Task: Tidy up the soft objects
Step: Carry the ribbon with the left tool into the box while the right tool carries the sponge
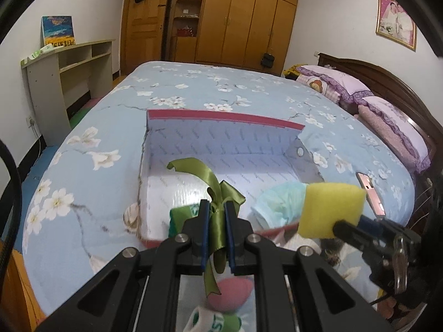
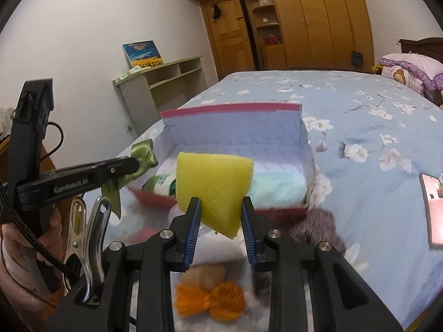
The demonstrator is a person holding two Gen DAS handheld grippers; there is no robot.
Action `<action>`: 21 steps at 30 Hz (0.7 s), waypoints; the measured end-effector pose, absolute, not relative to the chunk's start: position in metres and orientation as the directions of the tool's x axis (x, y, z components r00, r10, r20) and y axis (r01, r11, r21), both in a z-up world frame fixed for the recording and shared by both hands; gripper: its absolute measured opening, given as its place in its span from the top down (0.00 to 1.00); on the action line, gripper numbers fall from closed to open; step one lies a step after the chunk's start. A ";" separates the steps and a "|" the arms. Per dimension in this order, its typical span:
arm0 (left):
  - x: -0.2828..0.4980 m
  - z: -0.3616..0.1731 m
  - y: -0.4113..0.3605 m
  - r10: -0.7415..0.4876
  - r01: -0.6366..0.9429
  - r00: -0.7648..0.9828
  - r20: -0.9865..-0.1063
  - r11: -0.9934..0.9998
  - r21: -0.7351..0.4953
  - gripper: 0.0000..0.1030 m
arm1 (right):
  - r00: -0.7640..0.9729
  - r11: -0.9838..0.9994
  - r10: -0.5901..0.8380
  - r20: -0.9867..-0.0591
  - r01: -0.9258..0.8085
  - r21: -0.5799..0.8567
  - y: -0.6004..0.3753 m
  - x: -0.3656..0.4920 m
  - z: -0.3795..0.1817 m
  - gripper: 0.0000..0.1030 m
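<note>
The left gripper (image 1: 216,207) is clamped tight on a green satin ribbon bow (image 1: 218,193), whose loops rise above the jaws and whose tail hangs down between the arms. The right gripper (image 2: 221,207) pinches a yellow sponge (image 2: 213,185) at a middling width, the foam bulging above the pads and one corner poking down below them.

Both are held over the near edge of an open box (image 1: 221,149) with a red rim and pale patterned lining, which sits on a bed (image 1: 193,88) covered in a blue floral quilt. Inside the box lie a light blue soft item (image 1: 277,204) at the right and a green-and-white cloth (image 2: 159,184) at the left.

Only the left wrist view shows a pink egg-shaped puff (image 1: 229,293) and another green-and-white fabric piece (image 1: 216,322) on the quilt beneath the gripper; it also catches the right gripper from the side, sponge in front. Only the right wrist view shows an orange yarn bundle (image 2: 210,301) with a tan fluffy thing (image 2: 206,275) just behind it, a purplish-grey fuzzy item (image 2: 318,227) beside the box's near right corner, and the person's hand (image 2: 25,238) gripping the left gripper's handle. A pink phone (image 2: 433,210) lies on the quilt to the right of the box, seen in both.
</note>
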State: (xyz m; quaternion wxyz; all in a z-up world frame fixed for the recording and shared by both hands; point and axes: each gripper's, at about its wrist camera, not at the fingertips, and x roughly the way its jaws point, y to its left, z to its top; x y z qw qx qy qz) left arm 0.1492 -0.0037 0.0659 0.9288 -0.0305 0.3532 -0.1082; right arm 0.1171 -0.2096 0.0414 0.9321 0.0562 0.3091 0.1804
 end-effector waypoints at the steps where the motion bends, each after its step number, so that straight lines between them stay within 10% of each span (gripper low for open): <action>1: 0.153 0.065 -0.005 -0.220 0.180 0.727 -0.650 0.975 -0.128 0.89 | 0.747 0.930 0.369 -0.554 -0.298 0.217 -0.211 0.124 0.042 0.71; 21: 0.214 0.027 -0.007 -0.199 0.162 0.697 -0.689 0.980 -0.119 0.89 | 0.753 0.941 0.339 -0.564 -0.267 0.209 -0.209 0.203 0.032 0.71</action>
